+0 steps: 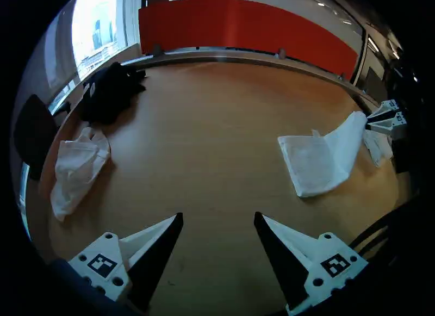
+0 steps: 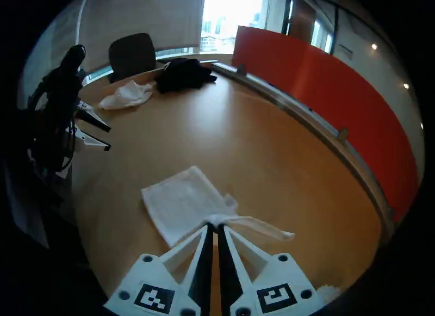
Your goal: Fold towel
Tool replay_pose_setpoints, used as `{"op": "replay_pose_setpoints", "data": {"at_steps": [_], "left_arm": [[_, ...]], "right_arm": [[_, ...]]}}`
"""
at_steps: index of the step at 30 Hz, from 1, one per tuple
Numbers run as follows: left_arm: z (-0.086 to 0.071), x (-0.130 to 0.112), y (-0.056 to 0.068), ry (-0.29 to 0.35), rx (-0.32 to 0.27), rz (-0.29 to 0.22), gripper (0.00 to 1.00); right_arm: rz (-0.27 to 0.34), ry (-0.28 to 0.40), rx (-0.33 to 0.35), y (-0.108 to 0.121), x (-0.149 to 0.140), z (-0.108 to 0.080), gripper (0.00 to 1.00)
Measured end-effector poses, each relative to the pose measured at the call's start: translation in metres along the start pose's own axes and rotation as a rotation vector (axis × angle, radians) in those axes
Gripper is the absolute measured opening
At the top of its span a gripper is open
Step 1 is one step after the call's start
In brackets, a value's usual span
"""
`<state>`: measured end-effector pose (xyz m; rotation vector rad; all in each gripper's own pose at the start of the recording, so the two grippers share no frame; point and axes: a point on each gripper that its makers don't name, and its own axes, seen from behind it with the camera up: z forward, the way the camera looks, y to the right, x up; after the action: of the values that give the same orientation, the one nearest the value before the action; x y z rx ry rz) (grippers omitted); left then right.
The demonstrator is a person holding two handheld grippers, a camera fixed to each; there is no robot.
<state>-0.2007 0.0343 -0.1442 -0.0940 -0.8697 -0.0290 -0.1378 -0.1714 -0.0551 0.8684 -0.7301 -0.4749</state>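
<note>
Towel (image 2: 182, 202): lies on the counter (image 2: 261, 147) near its person-side edge, well apart from the edge under the red partition (image 2: 337, 98).

Right gripper (image 2: 216, 227): fingers closed together, pinching one towel corner. A narrow strip of cloth trails off beside them.

Left gripper (image 1: 217, 215): fingers spread apart, holding nothing, well apart from the towel (image 1: 318, 161).

Risks (judgement):
- Only one corner is held and nothing pins the rest. Carrying the flap across could drag the whole towel along the smooth counter, leaving the fold skewed.
- The pinch is on a thin bunch of cloth, so a quick pull could slip it free.

Orientation: in the left gripper view the flat part looks slightly longer toward the partition-side edge. The raised flap points toward the right gripper (image 1: 387, 117). The towel is partly doubled, so its true long axis is uncertain.
</note>
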Motion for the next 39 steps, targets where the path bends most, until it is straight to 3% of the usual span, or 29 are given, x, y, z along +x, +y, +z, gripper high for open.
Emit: {"op": "replay_pose_setpoints", "data": {"at_steps": [14, 24, 30, 39], "left_arm": [[-0.019, -0.007, -0.036, 0.021, 0.05, -0.044, 0.97], [-0.033, -0.023, -0.059, 0.024, 0.088, -0.085, 0.97], [-0.035, -0.027, -0.064, 0.025, 0.098, -0.1, 0.97], [-0.034, -0.028, -0.062, 0.024, 0.094, -0.093, 0.97]], "right_arm": [[-0.055, -0.015, 0.132, -0.05, 0.025, 0.051, 0.05], [-0.07, -0.073, 0.223, -0.087, 0.018, 0.088, 0.06], [-0.069, -0.095, 0.225, -0.09, 0.011, 0.095, 0.06], [-0.064, -0.093, 0.225, -0.089, 0.01, 0.092, 0.07]]}}
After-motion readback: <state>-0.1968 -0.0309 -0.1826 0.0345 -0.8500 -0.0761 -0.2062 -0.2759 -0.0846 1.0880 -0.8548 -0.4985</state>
